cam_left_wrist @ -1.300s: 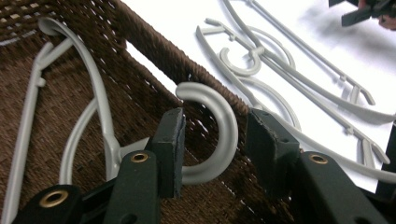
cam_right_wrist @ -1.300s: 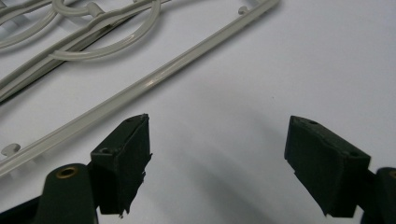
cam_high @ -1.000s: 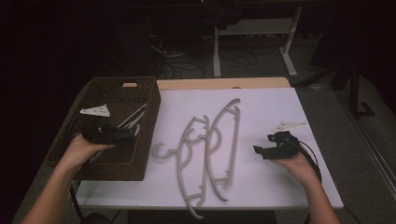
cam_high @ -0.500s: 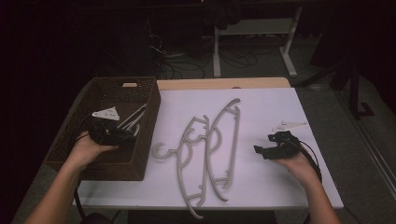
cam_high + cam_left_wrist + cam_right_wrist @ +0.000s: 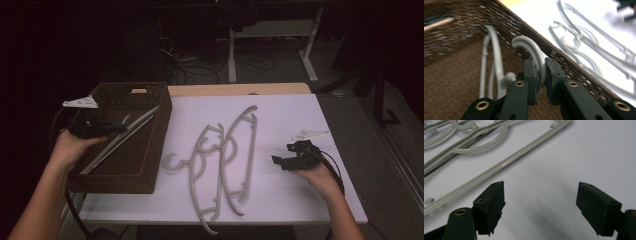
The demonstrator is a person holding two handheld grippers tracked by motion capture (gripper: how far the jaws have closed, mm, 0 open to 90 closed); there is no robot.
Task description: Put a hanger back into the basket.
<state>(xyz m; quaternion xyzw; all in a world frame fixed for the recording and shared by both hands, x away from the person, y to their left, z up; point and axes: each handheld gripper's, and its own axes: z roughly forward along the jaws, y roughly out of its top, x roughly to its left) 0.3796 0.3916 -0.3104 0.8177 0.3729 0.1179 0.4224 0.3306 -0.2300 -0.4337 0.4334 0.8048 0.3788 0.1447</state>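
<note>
So right now I've got the left gripper (image 5: 107, 126) pinched on the hook of a grey hanger (image 5: 534, 53) that sits inside the brown wicker basket (image 5: 150, 150). In the left gripper view the pads (image 5: 532, 75) are squeezed on the curved hook from both sides, having just closed onto it, and the hanger's long bar runs diagonally across the basket in the high view. This reads to me as the lift-out step: grip made, hanger not yet clear of the basket.

The right gripper (image 5: 291, 159) rests on the white table (image 5: 310, 200) well off to the side, its jaws spread wide with nothing between them. In its own view one arm of a hanger passes just ahead.

Two more hangers (image 5: 225, 155) already lie overlapped mid-table, so I guess this one joins them. Next move needs a clean raise, since the hook sits right against the basket's woven wall and the bar could snag on the rim. Go slow, keep the clamp firm so it doesn't swivel.
</note>
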